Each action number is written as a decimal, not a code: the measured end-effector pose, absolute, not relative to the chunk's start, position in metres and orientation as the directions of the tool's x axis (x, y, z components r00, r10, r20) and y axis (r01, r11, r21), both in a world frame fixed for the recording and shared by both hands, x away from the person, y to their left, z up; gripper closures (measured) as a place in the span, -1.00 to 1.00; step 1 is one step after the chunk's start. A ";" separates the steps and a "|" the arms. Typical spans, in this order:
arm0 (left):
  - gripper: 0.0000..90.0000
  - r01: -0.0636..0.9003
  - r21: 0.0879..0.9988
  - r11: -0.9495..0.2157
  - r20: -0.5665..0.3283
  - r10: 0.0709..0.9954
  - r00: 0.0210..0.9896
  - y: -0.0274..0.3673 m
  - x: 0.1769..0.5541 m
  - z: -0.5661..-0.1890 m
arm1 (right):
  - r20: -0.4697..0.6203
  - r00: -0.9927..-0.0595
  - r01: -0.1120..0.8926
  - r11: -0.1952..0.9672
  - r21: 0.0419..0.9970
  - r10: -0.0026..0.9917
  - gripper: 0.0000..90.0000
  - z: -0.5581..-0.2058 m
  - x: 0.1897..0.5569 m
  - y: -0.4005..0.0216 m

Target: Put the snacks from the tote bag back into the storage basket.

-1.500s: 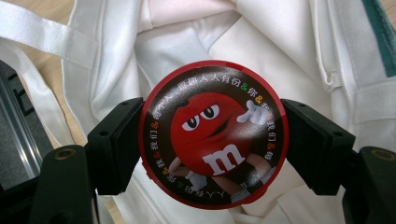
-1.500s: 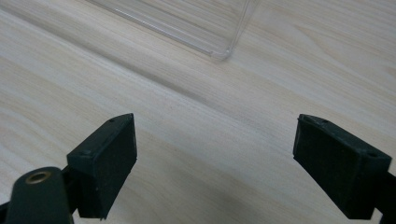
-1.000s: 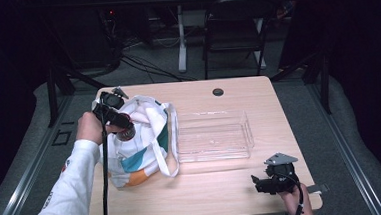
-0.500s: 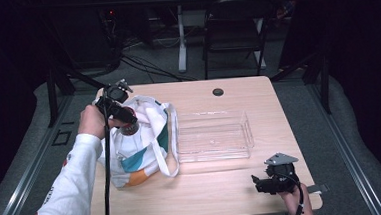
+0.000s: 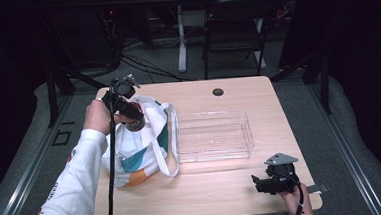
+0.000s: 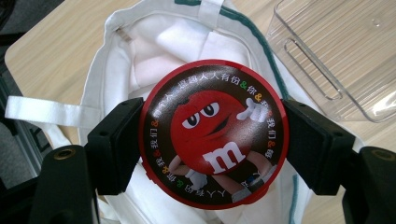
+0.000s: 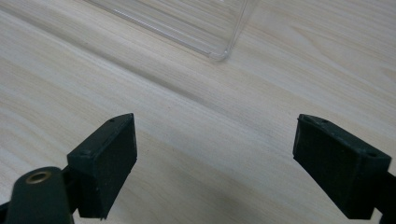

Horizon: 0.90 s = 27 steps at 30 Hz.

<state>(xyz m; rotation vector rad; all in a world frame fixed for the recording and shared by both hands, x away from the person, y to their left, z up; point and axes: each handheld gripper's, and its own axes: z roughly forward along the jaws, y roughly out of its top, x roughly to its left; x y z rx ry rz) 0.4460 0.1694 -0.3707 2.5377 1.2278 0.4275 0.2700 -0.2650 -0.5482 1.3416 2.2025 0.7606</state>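
Observation:
My left gripper [image 6: 212, 144] is shut on a round candy tin [image 6: 213, 134] with a red rim and a red cartoon figure on its lid. It holds the tin above the open mouth of a white tote bag [image 6: 159, 51]. From above, the left gripper [image 5: 133, 118] hangs over the bag [image 5: 141, 148] at the table's left, the tin [image 5: 136, 123] just below the jaws. My right gripper [image 5: 259, 181] lies near the front right edge, open, with bare wood between its pads [image 7: 109, 158].
A clear plastic tray [image 5: 214, 136] stands empty in the middle of the wooden table [image 5: 234, 195], right of the bag; its corner [image 7: 219, 51] lies ahead of the right gripper. A small black disc [image 5: 218, 92] sits near the far edge. A chair stands beyond the table.
My left gripper has risen out of the bag with the tin and drifted slightly toward the far edge. The right gripper has stayed put.

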 end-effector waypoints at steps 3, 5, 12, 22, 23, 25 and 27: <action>-0.42 0.699 0.384 -0.603 0.139 0.786 0.602 0.163 0.446 -0.369 | -0.091 -0.429 0.653 0.378 0.657 0.899 -0.71 -0.548 0.270 -0.265; -0.42 0.698 0.380 -0.608 0.137 0.783 0.607 0.162 0.446 -0.368 | -0.091 -0.426 0.652 0.375 0.659 0.900 -0.71 -0.548 0.270 -0.265; -0.42 0.680 0.385 -0.624 0.140 0.768 0.625 0.151 0.446 -0.365 | -0.092 -0.425 0.652 0.375 0.659 0.901 -0.71 -0.548 0.270 -0.265; -0.42 0.657 0.377 -0.653 0.140 0.741 0.657 0.133 0.447 -0.362 | -0.093 -0.425 0.653 0.376 0.658 0.900 -0.71 -0.548 0.270 -0.265; -0.42 0.655 0.378 -0.654 0.141 0.740 0.658 0.131 0.447 -0.362 | -0.092 -0.424 0.653 0.375 0.658 0.901 -0.71 -0.548 0.270 -0.265; -0.42 0.651 0.377 -0.658 0.143 0.736 0.661 0.128 0.447 -0.362 | -0.092 -0.424 0.653 0.375 0.658 0.901 -0.71 -0.548 0.270 -0.265; -0.42 0.647 0.372 -0.666 0.145 0.730 0.668 0.125 0.448 -0.361 | -0.093 -0.425 0.653 0.376 0.658 0.901 -0.71 -0.548 0.270 -0.265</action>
